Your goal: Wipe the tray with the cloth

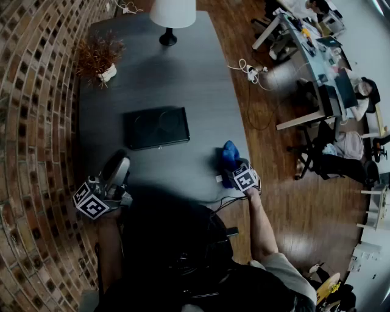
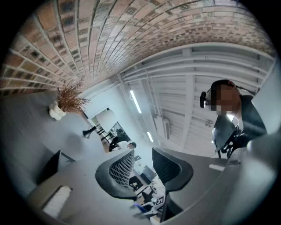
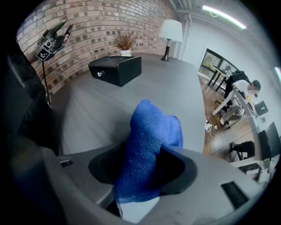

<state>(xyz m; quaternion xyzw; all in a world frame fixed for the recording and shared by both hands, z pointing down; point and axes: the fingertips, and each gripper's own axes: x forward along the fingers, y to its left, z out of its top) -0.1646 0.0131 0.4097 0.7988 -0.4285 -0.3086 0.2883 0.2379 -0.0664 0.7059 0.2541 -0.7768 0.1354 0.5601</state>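
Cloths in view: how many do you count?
1: the blue cloth is pinched in the right gripper, near the right edge of the table, apart from the black tray. None else shows.

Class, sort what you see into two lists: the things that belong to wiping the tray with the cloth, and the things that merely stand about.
Belong to the job:
blue cloth, clamped in the right gripper
black tray on the grey table

Merely about:
lamp
dried plant in a white vase
power strip on the floor
left gripper, open and empty
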